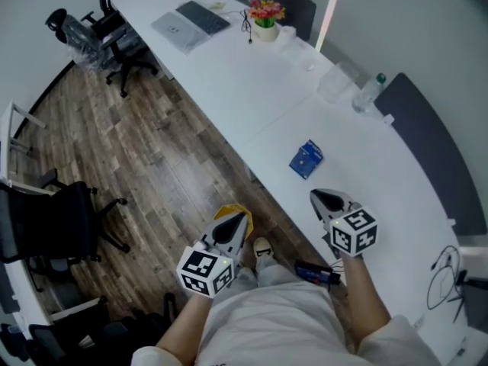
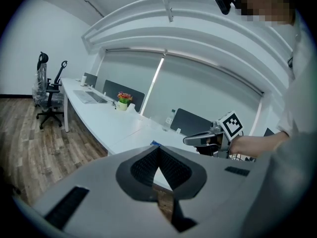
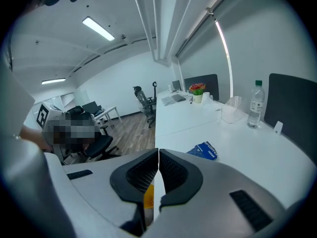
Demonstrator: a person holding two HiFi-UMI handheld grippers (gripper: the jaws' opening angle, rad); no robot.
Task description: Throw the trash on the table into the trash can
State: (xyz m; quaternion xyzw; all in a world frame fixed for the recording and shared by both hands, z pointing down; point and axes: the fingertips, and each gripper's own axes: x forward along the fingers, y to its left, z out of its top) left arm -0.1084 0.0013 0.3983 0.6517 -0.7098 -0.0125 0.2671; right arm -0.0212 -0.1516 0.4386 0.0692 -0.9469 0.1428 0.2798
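A blue packet (image 1: 306, 159) lies flat on the long white table (image 1: 252, 97), a little in from its near edge; it also shows in the right gripper view as the blue packet (image 3: 204, 150). My right gripper (image 1: 322, 199) hovers over the table just short of that packet, shut and empty. My left gripper (image 1: 237, 221) hangs off the table's edge above the floor, its pads meeting at the tips with nothing between them. Right under it a yellow-lined trash can (image 1: 230, 211) is mostly hidden; a strip of the yellow trash can (image 3: 148, 196) shows below the right jaws.
Farther along the table stand a water bottle (image 1: 368, 91), a clear plastic container (image 1: 335, 82), a flower pot (image 1: 265, 17) and a laptop (image 1: 191, 23). Office chairs (image 1: 53, 223) stand on the wooden floor to the left. Cables (image 1: 446, 277) lie at the table's right end.
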